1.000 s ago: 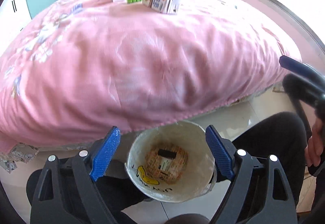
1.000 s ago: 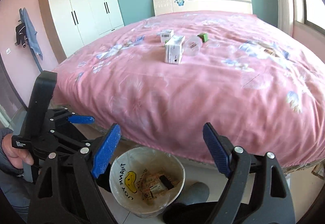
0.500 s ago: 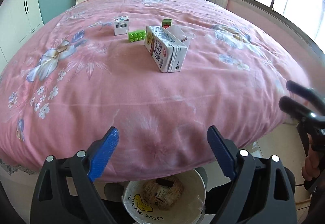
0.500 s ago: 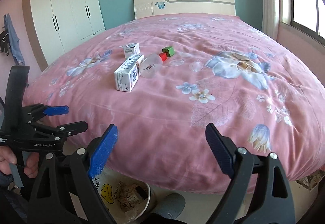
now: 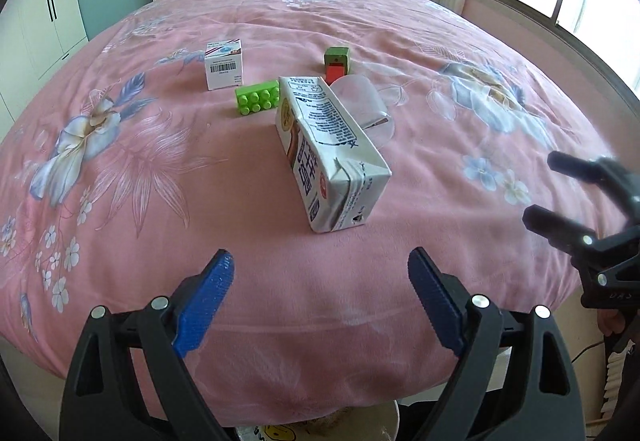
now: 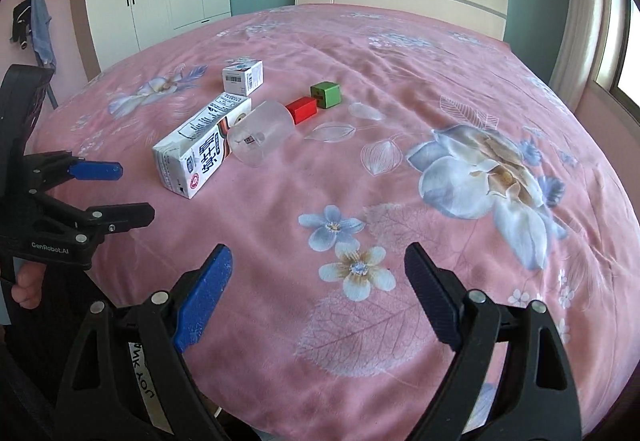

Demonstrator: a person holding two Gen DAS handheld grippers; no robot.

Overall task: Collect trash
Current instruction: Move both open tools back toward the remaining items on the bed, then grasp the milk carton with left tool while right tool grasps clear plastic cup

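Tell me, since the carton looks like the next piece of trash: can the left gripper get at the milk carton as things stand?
Probably yes. The left gripper is open and empty, and the milk carton lies straight ahead on the bedspread with only bare fabric between. The clear cup sits behind it, out of the way.

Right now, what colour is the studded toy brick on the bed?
Bright green brick, clearest in the left wrist view.

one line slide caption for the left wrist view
Open left gripper faces a white milk carton lying on the pink floral bedspread.
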